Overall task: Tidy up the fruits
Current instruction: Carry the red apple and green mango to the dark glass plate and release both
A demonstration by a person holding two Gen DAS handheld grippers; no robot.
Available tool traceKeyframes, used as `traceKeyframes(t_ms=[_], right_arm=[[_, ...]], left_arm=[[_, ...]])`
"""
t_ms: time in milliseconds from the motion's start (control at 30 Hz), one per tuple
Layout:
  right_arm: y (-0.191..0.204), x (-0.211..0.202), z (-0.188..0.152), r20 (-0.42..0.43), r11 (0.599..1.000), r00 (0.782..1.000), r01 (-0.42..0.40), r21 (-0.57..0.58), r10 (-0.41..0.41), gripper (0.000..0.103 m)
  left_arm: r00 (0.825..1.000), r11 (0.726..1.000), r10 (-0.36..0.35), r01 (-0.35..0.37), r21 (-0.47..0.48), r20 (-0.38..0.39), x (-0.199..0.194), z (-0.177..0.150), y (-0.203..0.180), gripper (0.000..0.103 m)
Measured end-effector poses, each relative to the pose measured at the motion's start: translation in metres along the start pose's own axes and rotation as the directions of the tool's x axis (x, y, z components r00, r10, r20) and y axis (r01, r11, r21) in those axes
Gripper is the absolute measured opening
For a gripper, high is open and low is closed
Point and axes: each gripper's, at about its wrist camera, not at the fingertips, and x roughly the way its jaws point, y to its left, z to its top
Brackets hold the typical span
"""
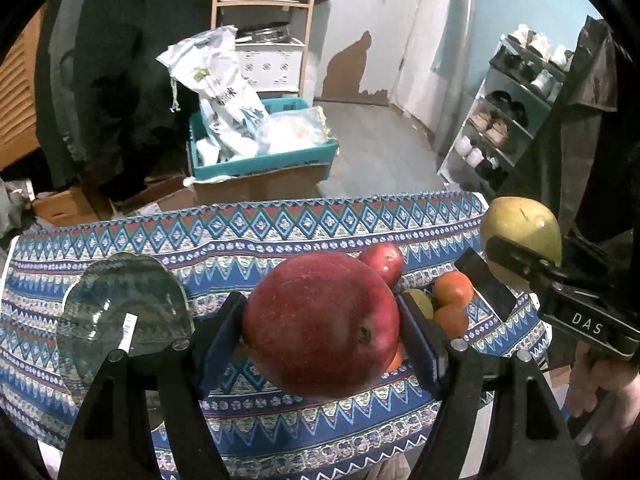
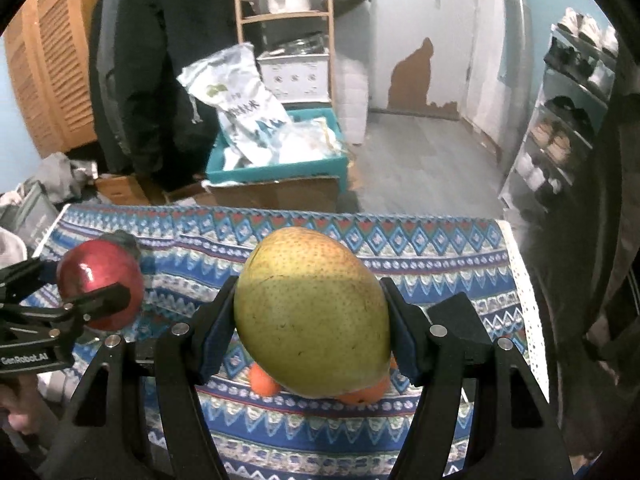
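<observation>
My left gripper point(image 1: 322, 326) is shut on a big red apple point(image 1: 320, 324) and holds it above the patterned tablecloth point(image 1: 280, 236). It also shows at the left of the right wrist view point(image 2: 100, 294). My right gripper point(image 2: 312, 324) is shut on a yellow-green pear point(image 2: 312, 312), held above the cloth; the pear also shows at the right of the left wrist view point(image 1: 520, 232). On the cloth lie a second red apple point(image 1: 382, 262), oranges point(image 1: 452, 290), and a green fruit point(image 1: 420, 300). Oranges point(image 2: 262, 382) peek out under the pear. A glass plate point(image 1: 124, 304) sits at the left.
Beyond the table's far edge are a teal crate with bags point(image 1: 260, 148), cardboard boxes point(image 1: 256, 188), a wooden shelf point(image 1: 264, 4) and a shoe rack point(image 1: 508, 116). A dark coat point(image 2: 148, 80) hangs at the back left. The cloth's right edge point(image 2: 524, 280) drops off.
</observation>
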Motion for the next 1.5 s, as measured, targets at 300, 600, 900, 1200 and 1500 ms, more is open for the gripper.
traceKeyframes(t_ms=[300,600,900,1200,1500], right_arm=[[0.035,0.006,0.017,0.002,0.998,0.998,-0.059,-0.032,0.059,0.068],[0.081,0.025,0.031,-0.027,0.989,0.991,-0.134,-0.069,0.132,0.068],[0.131,0.053,0.042,-0.069,0.974,0.979,-0.197,-0.112,0.190,0.068],[0.184,0.092,0.044,-0.163,0.952,0.955,-0.271,-0.143,0.247,0.068],[0.227,0.137,0.034,-0.282,0.934,0.920,-0.323,-0.151,0.272,0.068]], left_arm=[[0.999,0.998,0.041,-0.039,-0.045,0.029,-0.016,0.000,0.029,0.077],[0.996,0.991,0.089,-0.085,-0.106,0.028,-0.024,-0.008,0.069,0.077],[0.989,0.973,0.149,-0.145,-0.181,0.011,-0.030,-0.017,0.117,0.077],[0.976,0.949,0.217,-0.217,-0.230,-0.025,-0.025,-0.031,0.161,0.077],[0.960,0.919,0.258,-0.279,-0.279,-0.110,-0.003,-0.054,0.205,0.077]])
